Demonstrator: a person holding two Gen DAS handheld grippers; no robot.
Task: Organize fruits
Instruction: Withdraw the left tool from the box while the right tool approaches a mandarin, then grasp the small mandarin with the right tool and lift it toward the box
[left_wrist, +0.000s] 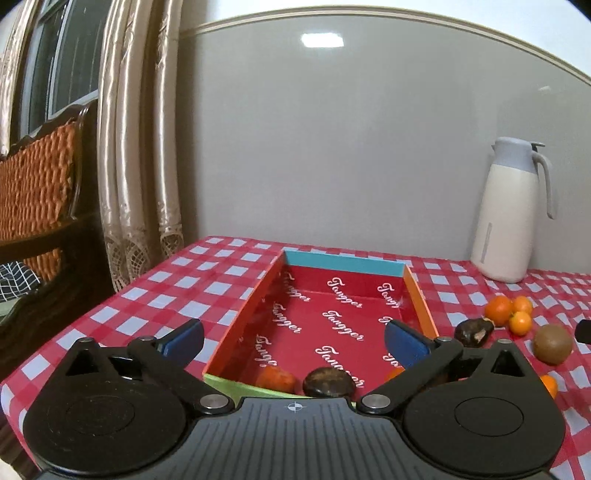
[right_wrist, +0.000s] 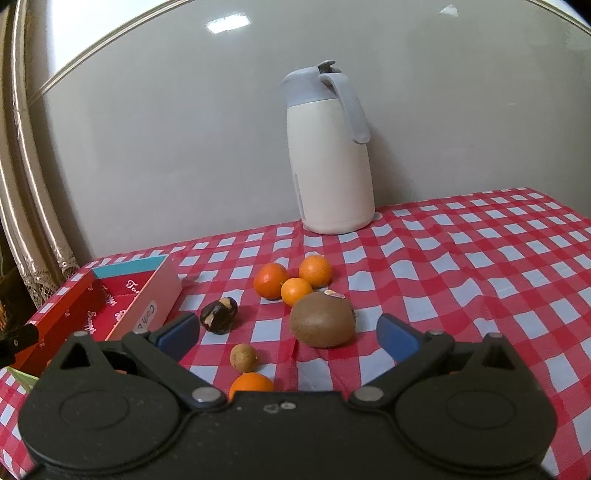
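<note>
While the left gripper (left_wrist: 295, 343) hangs with jaws spread wide and empty over the red box (left_wrist: 243, 321), a dark fruit (left_wrist: 328, 382) and at least one orange (left_wrist: 275, 378) already lie at its near end. The right gripper (right_wrist: 288, 332) — also open, holding nothing — faces what remains on the checked table (right_wrist: 480, 258): a kiwi (right_wrist: 322, 319), three clustered oranges (right_wrist: 295, 282), another dark fruit (right_wrist: 218, 315), a small tan fruit (right_wrist: 243, 357) and a nearer orange (right_wrist: 251, 382) — most of the sorting appears undone.
</note>
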